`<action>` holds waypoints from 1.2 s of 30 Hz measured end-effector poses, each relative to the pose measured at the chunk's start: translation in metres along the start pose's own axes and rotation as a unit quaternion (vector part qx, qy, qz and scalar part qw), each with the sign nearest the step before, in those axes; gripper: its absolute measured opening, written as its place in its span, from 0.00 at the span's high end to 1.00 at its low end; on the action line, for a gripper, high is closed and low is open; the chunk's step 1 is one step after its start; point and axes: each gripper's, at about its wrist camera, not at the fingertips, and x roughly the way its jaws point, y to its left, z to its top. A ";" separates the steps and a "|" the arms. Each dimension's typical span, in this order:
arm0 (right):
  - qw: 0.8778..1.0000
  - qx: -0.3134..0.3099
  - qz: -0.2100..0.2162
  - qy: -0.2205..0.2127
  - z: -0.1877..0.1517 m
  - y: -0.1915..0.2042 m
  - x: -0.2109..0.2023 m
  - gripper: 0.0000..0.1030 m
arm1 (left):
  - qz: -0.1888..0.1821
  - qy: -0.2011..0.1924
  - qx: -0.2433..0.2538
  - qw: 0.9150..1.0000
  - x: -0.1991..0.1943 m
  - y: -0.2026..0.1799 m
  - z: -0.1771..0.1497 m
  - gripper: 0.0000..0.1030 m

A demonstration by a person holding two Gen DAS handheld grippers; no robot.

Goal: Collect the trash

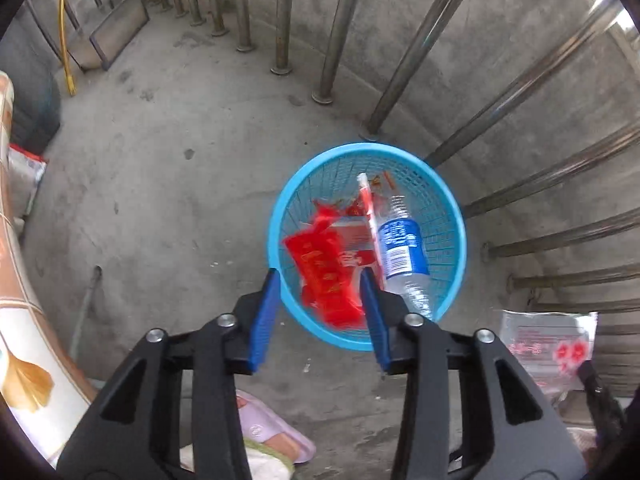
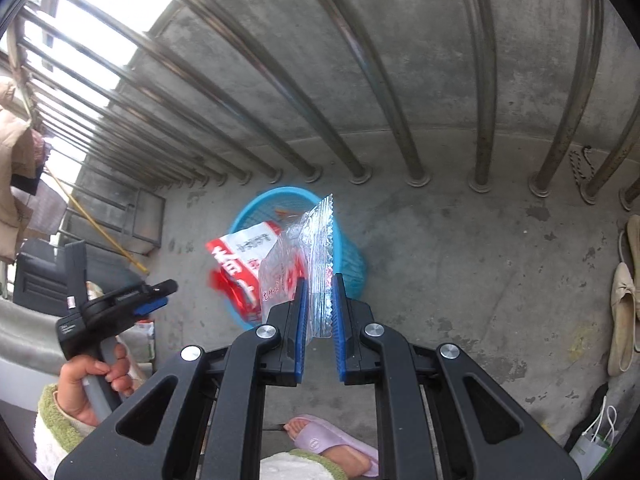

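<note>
Blue fingers (image 1: 265, 312) of the left gripper (image 1: 320, 280) are standing spread w/ nothing pinched; the red wrapper (image 1: 326, 276) is sitting between them, over the blue basket (image 1: 456, 232) on the floor. Right gripper (image 2: 320, 280) is pinching a clear plastic bag (image 2: 310, 248) by the basket. To do it well: be holding the bag right over the rim before letting go. Counting: 1 basket, 1 bottle (image 1: 400, 248), 2 grippers.

Basket (image 1: 276, 216) on floor (image 1: 160, 184) before railing (image 1: 340, 40), bottle (image 1: 400, 248) and wrappers (image 1: 324, 276) in it
</note>
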 end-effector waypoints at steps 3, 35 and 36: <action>1.000 0.003 -0.007 0.010 0.002 -0.004 0.011 0.88 | -0.016 -0.016 -0.006 1.000 -0.018 0.008 -0.004 0.57; 0.834 -0.533 -0.141 -0.012 -0.055 0.231 0.162 0.61 | 0.107 -0.253 -0.225 0.935 -0.287 0.241 -0.297 0.27; 0.844 -0.519 -0.137 -0.011 -0.052 0.227 0.155 0.61 | 0.104 -0.258 -0.225 0.934 -0.289 0.241 -0.300 0.27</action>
